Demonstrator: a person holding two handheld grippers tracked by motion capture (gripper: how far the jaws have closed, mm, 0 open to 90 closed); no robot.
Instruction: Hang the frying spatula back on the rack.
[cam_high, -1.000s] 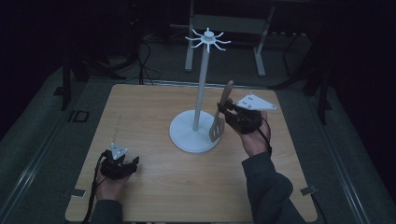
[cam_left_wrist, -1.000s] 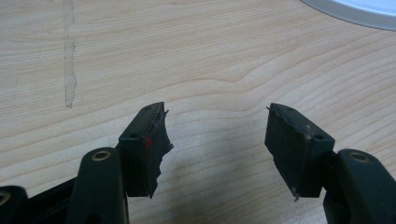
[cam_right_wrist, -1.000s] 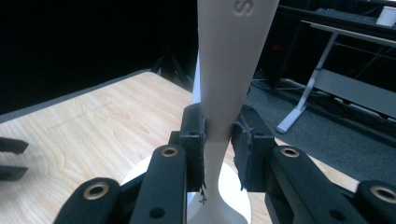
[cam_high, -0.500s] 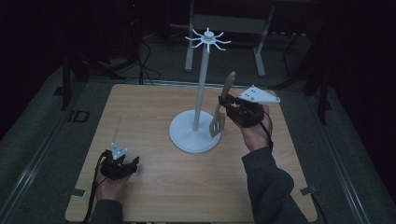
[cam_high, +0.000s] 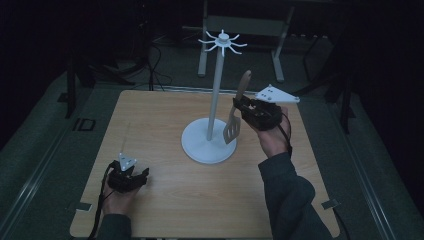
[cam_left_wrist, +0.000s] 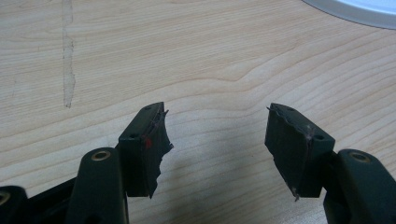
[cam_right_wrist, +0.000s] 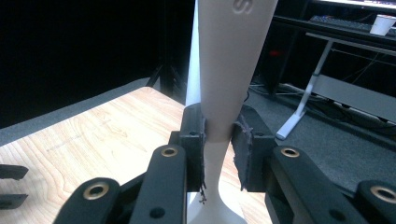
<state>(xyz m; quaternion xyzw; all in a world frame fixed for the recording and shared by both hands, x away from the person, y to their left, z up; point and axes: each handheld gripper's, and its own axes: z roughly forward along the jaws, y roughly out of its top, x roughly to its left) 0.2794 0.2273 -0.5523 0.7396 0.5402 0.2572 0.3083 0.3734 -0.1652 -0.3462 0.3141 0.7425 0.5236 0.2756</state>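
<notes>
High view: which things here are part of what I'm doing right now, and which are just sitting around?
In the job:
- spatula, gripped by the handle in the right tool
- white hook stand, beside the spatula

Not in play:
- left tool, open, low over bare table
- desk frame on the floor beyond the table

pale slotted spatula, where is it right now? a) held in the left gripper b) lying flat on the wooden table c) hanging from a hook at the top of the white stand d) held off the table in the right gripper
d: the right gripper is shut on the pale slotted spatula, handle up, beside the white stand.
</notes>
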